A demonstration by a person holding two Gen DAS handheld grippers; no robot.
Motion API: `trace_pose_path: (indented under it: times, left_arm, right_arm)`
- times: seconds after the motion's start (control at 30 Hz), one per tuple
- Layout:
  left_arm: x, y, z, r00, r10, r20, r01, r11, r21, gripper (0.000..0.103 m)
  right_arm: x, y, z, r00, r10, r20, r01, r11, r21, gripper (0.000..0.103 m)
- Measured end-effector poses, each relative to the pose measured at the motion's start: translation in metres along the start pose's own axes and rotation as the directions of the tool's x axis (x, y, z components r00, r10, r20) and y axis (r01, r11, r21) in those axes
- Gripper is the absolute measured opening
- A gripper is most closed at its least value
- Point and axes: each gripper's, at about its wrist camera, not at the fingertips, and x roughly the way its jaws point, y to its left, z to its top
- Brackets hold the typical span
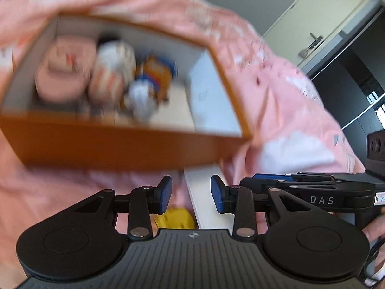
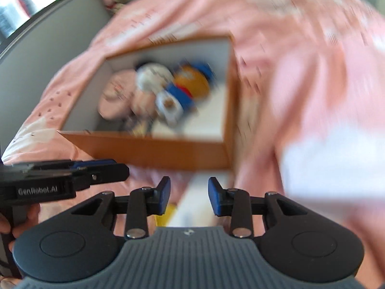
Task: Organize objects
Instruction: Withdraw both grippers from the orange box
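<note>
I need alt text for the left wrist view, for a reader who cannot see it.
An open orange box holding blurred soft toys sits on pink bedding. In front, the left gripper is open and empty above a white flat object and a yellow item. The right gripper enters from the right.

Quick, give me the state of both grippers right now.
Left gripper: open, holding nothing, short of the orange box.
Right gripper: open, holding nothing.
</note>
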Motion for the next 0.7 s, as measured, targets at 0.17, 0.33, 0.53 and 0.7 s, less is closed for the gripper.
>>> trace_pose_path:
  times: [0.17,0.33,0.53,0.7]
  left_arm:
    - [0.016,-0.002,-0.017,0.999,0.012,-0.048,-0.013,1.000,-0.015,0.040]
    - [0.011,-0.014,-0.021,0.998,0.060,-0.025,-0.059,0.998,0.037,0.040]
    - [0.019,-0.018,-0.021,0.994,0.088,-0.057,-0.085,0.995,0.057,0.040]
    - [0.017,-0.017,-0.021,0.994,0.093,-0.050,-0.090,0.995,0.053,0.040]
  right_arm:
    - [0.016,-0.025,-0.024,1.000,0.001,-0.030,0.003,0.993,0.116,0.036]
    - [0.021,-0.040,-0.038,1.000,0.001,-0.018,0.002,0.977,0.213,0.017]
    - [0.035,-0.041,-0.041,0.996,-0.044,-0.073,0.058,0.979,0.194,0.014]
    - [0.042,-0.032,-0.045,0.996,-0.004,-0.084,0.017,0.986,0.164,0.014]
